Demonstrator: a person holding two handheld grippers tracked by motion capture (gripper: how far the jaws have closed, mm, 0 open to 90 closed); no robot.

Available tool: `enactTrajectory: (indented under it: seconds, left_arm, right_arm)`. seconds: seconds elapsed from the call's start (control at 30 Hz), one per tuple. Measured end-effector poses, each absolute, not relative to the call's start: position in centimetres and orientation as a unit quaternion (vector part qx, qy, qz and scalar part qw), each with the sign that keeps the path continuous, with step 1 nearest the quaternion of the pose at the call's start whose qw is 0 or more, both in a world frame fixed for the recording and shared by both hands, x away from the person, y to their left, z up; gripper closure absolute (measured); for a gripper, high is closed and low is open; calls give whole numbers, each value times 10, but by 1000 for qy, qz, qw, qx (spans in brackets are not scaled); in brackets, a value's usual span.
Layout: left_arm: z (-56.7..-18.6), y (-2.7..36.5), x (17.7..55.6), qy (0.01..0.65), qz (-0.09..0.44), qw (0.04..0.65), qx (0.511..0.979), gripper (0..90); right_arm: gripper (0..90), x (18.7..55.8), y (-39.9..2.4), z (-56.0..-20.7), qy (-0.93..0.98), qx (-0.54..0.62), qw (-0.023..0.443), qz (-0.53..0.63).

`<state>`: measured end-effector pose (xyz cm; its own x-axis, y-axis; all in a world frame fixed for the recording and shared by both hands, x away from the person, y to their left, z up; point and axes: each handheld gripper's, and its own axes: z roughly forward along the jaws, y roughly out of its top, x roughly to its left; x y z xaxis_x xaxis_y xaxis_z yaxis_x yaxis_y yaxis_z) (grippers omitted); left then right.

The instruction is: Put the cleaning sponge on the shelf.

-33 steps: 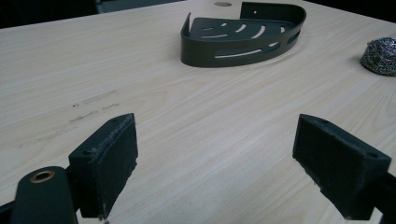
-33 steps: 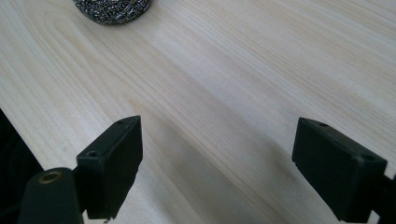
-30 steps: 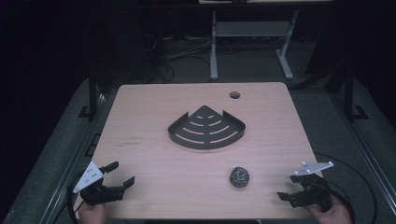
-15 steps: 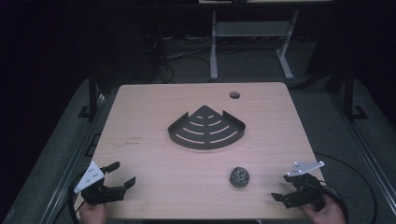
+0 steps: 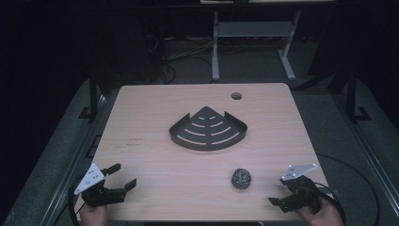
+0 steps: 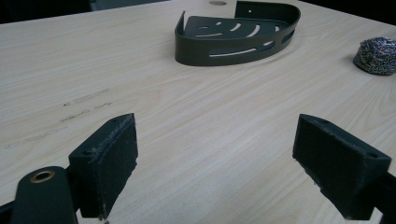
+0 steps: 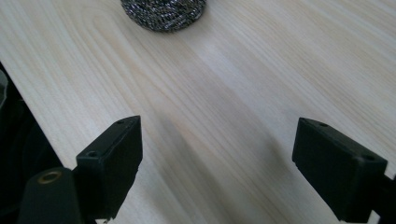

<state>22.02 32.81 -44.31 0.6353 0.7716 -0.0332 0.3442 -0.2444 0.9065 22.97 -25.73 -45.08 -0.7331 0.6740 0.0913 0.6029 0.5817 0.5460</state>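
Pale wood-grain table (image 5: 155, 155), rectangular, with a small round hole (image 5: 236, 96) near its far edge, right of centre; faint dark marks (image 5: 134, 141) on the left part of the surface.

Left gripper (image 5: 123, 176): at the near-left corner of the table, held by a hand (image 5: 92, 215) at the edge, grey three-cornered plate on top. Jaws spread wide, nothing between them; in the left gripper view (image 6: 215, 158) bare wood lies between the two black pads, and the gripper points across the table toward the basket.

Black metal corner basket (image 5: 208, 129): fan-shaped, low-walled, with curved slots in its floor. Stands flat at the middle of the table, pointed corner toward the far edge, rounded front toward the person. Well apart from both grippers.

Steel-wool scouring ball (image 5: 241, 178): grey, round, wiry. Lies on the bare table on the near side, right of centre, between the basket and the near edge, apart from the basket. In the right gripper view (image 7: 163, 13) it sits ahead of the jaws, untouched.

Right gripper (image 5: 278, 197): at the near-right corner, held by a hand (image 5: 324, 214), cable (image 5: 362, 174) looping off to the right. Jaws wide apart and empty, pointing left toward the scouring ball, near it, not touching.
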Motion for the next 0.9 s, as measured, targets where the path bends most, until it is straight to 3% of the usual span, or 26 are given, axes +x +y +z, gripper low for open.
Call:
enactTrajectory:
  seconds: [0.9]
  left_arm:
    - [-443, 331, 219, 372, 218, 495, 754, 133]
  right_arm:
    - [144, 238, -231, -444, 904, 323, 57, 275]
